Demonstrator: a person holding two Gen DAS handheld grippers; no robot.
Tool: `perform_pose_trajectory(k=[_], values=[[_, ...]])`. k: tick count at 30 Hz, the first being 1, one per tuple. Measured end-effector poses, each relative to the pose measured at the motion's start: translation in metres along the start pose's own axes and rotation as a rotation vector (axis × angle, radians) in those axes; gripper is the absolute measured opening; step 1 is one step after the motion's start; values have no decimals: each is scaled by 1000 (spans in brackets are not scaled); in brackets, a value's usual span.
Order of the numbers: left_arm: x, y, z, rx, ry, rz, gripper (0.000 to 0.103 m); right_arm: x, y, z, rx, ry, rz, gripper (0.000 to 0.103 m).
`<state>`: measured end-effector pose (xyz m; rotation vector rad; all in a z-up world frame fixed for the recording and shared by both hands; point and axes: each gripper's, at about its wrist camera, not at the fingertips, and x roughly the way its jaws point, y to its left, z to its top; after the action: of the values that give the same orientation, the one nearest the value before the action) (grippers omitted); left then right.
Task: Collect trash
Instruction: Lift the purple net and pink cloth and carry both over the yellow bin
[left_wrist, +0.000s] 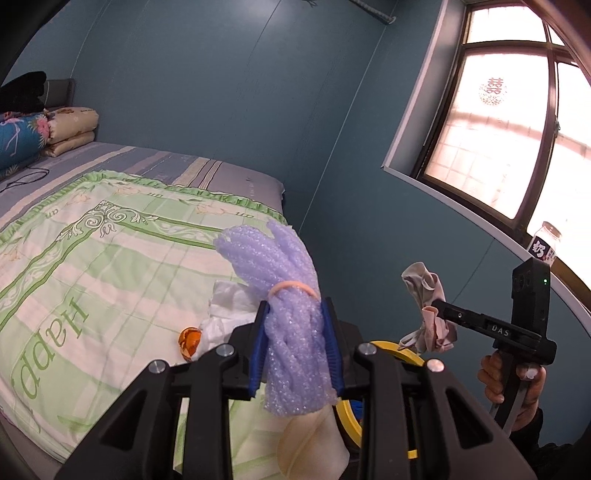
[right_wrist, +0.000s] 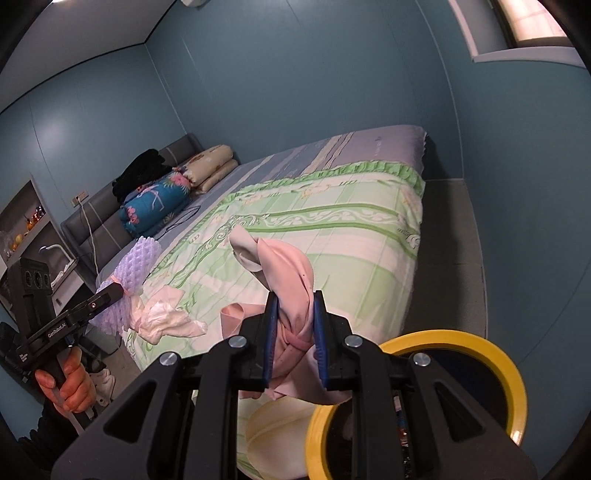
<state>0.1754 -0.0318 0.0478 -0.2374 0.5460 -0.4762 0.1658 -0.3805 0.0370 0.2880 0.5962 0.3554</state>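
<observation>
Left claw (left_wrist: 297, 347) pinches purple foam netting (left_wrist: 291, 295); right claw (right_wrist: 295, 339) clamps pink cloth (right_wrist: 291, 288). Both over bed (right_wrist: 369, 229) corner, yellow-rimmed bin (right_wrist: 480, 339) just beside. Tissue (left_wrist: 232, 306), orange scrap (left_wrist: 190, 341) near bed edge; open floor (right_wrist: 450, 258) beyond.

The bin (right_wrist: 513, 373) with the yellow rim is half covered by the right claw's (right_wrist: 295, 332) black frame, and its inside is too dark to read. In the left wrist view only two arcs of that rim show. The foam's (left_wrist: 295, 332) lower end hides part of a cream sheet (left_wrist: 314, 443), which runs off the bottom edge. The tissue (left_wrist: 229, 306) is partly behind the foam and the left claw (left_wrist: 297, 347). The orange scrap (left_wrist: 190, 341) is too small to identify. The bottle (left_wrist: 545, 242) on the sill shows only in part. Shelf items (right_wrist: 26, 229) at far left are blurred. The person's hand (left_wrist: 517, 387) is cut by the frame edge.
</observation>
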Motion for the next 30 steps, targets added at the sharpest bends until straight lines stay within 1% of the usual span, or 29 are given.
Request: perform_pose_trajectory(k=[3, 10, 22, 30], values=[[2, -8, 2, 3, 1, -25, 25, -9, -6, 0, 12, -17, -9, 17], [2, -42, 5, 65, -7, -48, 25, -32, -26, -3, 47, -62, -40, 17], [9, -90, 5, 131, 5, -126, 25, -66, -54, -10, 100, -128, -85, 17], [15, -115, -1, 175, 24, -161, 25, -76, -66, -15, 125, -149, -108, 17]])
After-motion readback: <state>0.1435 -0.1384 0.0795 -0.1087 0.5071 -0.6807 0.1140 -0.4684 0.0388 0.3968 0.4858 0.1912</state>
